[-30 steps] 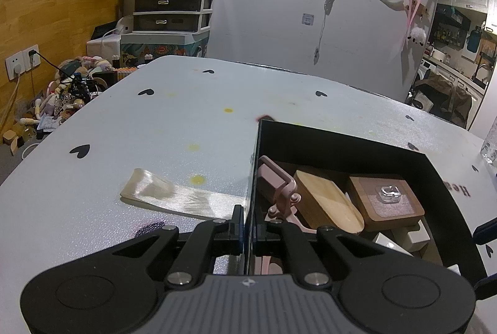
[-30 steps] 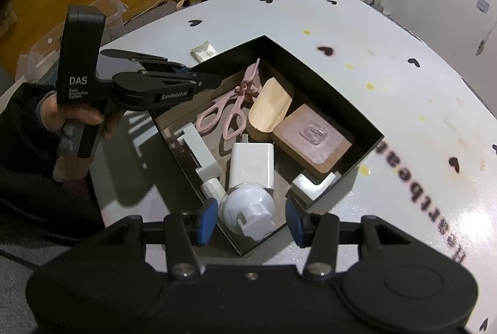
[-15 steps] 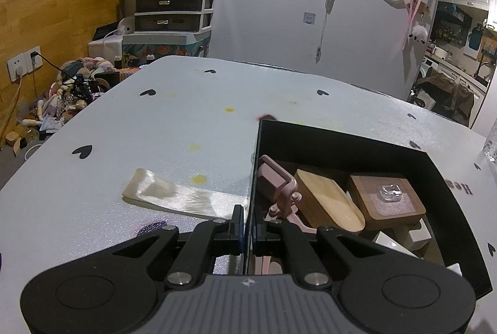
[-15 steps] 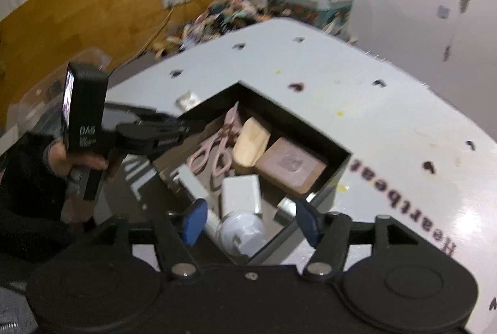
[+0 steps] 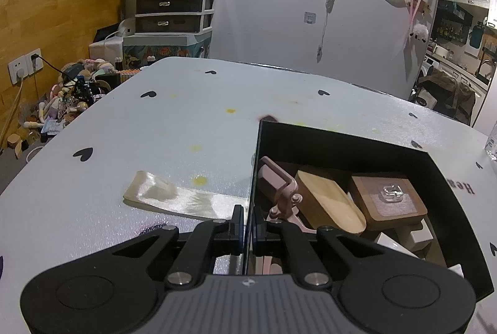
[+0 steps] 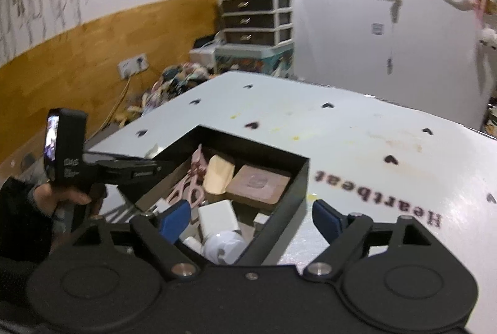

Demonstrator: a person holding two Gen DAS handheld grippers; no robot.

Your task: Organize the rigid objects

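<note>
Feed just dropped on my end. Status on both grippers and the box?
Left gripper shut on the black box wall. Right gripper open, jaws just been opening, nothing gripped; white round piece lies in the box. Nothing in the way.

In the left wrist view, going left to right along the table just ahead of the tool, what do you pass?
Cream strip lying on the table → black box's left wall → pink scissors → light wooden piece → brown wooden block with a clear hook.

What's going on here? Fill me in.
A person is sorting hard items into a black open box. The left gripper is shut on the box's thin side wall. The right gripper has just been opening; it is open and empty above the white round plastic piece lying in the box.
</note>
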